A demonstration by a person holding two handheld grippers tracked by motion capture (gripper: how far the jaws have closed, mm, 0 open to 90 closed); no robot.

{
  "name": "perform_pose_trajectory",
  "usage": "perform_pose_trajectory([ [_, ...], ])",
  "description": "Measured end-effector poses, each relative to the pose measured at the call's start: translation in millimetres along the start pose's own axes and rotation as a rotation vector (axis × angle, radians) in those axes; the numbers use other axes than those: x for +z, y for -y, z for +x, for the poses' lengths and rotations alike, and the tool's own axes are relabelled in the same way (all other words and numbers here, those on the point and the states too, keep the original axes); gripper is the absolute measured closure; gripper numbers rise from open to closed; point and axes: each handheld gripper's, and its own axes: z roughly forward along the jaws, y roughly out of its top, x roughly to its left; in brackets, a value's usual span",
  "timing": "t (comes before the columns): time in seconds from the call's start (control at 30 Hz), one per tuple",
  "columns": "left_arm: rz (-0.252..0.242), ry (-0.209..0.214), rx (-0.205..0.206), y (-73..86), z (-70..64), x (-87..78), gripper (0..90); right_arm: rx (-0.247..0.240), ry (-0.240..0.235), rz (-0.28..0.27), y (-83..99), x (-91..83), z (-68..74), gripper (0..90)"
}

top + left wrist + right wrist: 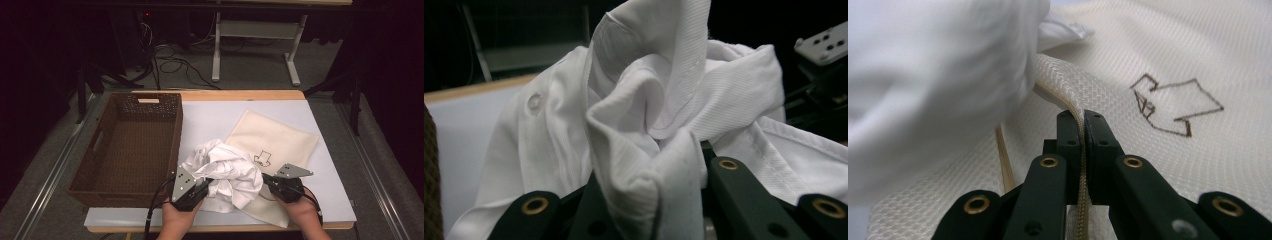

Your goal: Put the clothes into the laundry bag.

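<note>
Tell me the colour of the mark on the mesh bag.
Dark brown, an outlined arrow-like mark on the cream bag; clearest in the right gripper view.

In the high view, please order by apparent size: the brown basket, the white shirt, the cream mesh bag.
1. brown basket
2. cream mesh bag, partly covered by the shirt, so unsure
3. white shirt, crumpled

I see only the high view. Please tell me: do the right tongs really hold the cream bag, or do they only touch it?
Observer: They hold it. The right tongs are shut on a raised ridge of the flat cream mesh fabric bag.
Operator: And the left tongs?
Observer: The left tongs pinch a thick fold of the crumpled white cotton shirt.
Operator: Which part of it faces them?
Observer: A ribbed side with a small white button.
</note>
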Motion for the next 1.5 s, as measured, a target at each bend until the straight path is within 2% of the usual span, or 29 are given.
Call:
perform_pose_trajectory([
  [0.03, -0.039, -0.003, 0.019, -6.6, -3.9, -6.9, 77.6, 0.004, 0.005, -0.015, -1.9, -1.4, 1.4, 88.3],
  [0.07, -0.053, -0.003, 0.027, -9.0, -5.4, -9.9, 77.6, 0.001, 0.005, -0.031, -3.8, -3.3, 1.6, 88.4],
  [0.17, -0.061, -0.004, 0.042, -10.7, -8.8, -13.5, 77.6, 0.017, 0.010, -0.061, -7.3, -7.9, 2.0, 88.4],
  [0.2, -0.041, -0.001, 0.071, -8.7, -12.4, -12.1, 77.6, 0.028, 0.011, -0.090, -10.4, -12.6, 1.4, 88.3],
  [0.23, -0.041, -0.001, 0.071, -8.7, -12.4, -12.1, 77.6, 0.028, 0.011, -0.090, -10.4, -12.6, 1.4, 88.3],
  [0.27, -0.009, 0.001, 0.082, -3.8, -14.7, -6.6, 77.5, 0.037, 0.024, -0.122, -13.1, -17.2, 1.1, 88.4],
  [0.3, -0.009, 0.001, 0.082, -3.8, -14.7, -6.6, 77.5, 0.037, 0.024, -0.122, -13.1, -17.2, 1.1, 88.4],
  [0.37, 0.026, 0.010, 0.083, 2.6, -16.2, 1.3, 77.3, 0.053, 0.033, -0.144, -15.5, -21.7, 0.2, 88.4],
  [0.4, 0.064, 0.019, 0.086, 8.6, -18.4, 9.9, 77.2, 0.050, 0.035, -0.148, -15.7, -22.1, -0.2, 88.5],
  [0.43, 0.081, 0.022, 0.095, 11.7, -20.3, 13.3, 77.1, 0.051, 0.038, -0.149, -15.8, -22.4, -0.4, 88.6],
  [0.47, 0.081, 0.022, 0.095, 11.7, -20.3, 13.3, 77.0, 0.051, 0.038, -0.149, -15.8, -22.4, -0.4, 88.6],
  [0.57, 0.124, 0.036, 0.121, 19.8, -27.2, 21.8, 76.8, 0.061, 0.048, -0.163, -16.0, -25.3, -2.1, 88.8],
  [0.63, 0.162, 0.058, 0.117, 25.9, -31.7, 28.6, 76.5, 0.088, 0.046, -0.187, -16.3, -29.2, -4.4, 88.9],
  [0.73, 0.188, 0.069, 0.104, 31.4, -34.6, 34.4, 76.5, 0.094, 0.045, -0.204, -16.8, -32.3, -5.3, 88.9],
  [0.8, 0.188, 0.068, 0.099, 31.6, -34.9, 35.2, 76.6, 0.088, 0.044, -0.209, -16.7, -32.3, -5.6, 88.9],
  [0.83, 0.173, 0.072, 0.076, 26.3, -32.6, 35.2, 77.0, 0.088, 0.037, -0.208, -16.3, -31.2, -4.8, 88.9],
  [0.9, 0.158, 0.068, 0.068, 20.8, -30.1, 33.9, 77.4, 0.091, 0.034, -0.205, -16.1, -30.7, -4.2, 88.8],
  [0.93, 0.130, 0.056, 0.065, 12.6, -27.4, 31.8, 77.5, 0.102, 0.018, -0.212, -16.1, -28.7, -3.2, 88.9],
  [1.03, 0.090, 0.035, 0.077, -7.4, -24.1, 28.5, 77.7, 0.105, 0.006, -0.214, -16.5, -26.7, -1.5, 88.9],
  [1.13, 0.066, 0.045, 0.117, -20.1, -33.2, 30.3, 77.7, 0.099, -0.012, -0.216, -18.1, -22.3, 4.3, 88.8],
  [1.17, 0.074, 0.062, 0.158, -18.1, -44.4, 36.7, 77.7, 0.088, -0.019, -0.210, -19.0, -19.3, 8.2, 88.9],
  [1.2, 0.074, 0.062, 0.158, -18.1, -44.4, 36.7, 77.7, 0.088, -0.019, -0.210, -19.0, -19.3, 8.2, 88.9],
  [1.23, 0.080, 0.068, 0.176, -14.8, -49.5, 41.0, 77.7, 0.082, -0.020, -0.207, -19.3, -17.9, 9.6, 88.9],
  [1.3, 0.092, 0.076, 0.185, -5.9, -57.1, 51.2, 77.7, 0.082, -0.017, -0.204, -19.5, -17.2, 11.2, 88.8],
  [1.33, 0.110, 0.083, 0.182, 3.5, -62.3, 61.7, 77.7, 0.083, -0.013, -0.208, -19.0, -17.8, 10.4, 88.8],
  [1.43, 0.124, 0.082, 0.192, 11.5, -66.5, 70.8, 77.8, 0.096, -0.007, -0.211, -17.0, -20.2, 8.2, 88.8],
  [1.5, 0.155, 0.079, 0.213, 20.2, -71.2, 83.7, 77.9, 0.101, -0.007, -0.216, -16.1, -22.1, 6.2, 88.9],
])
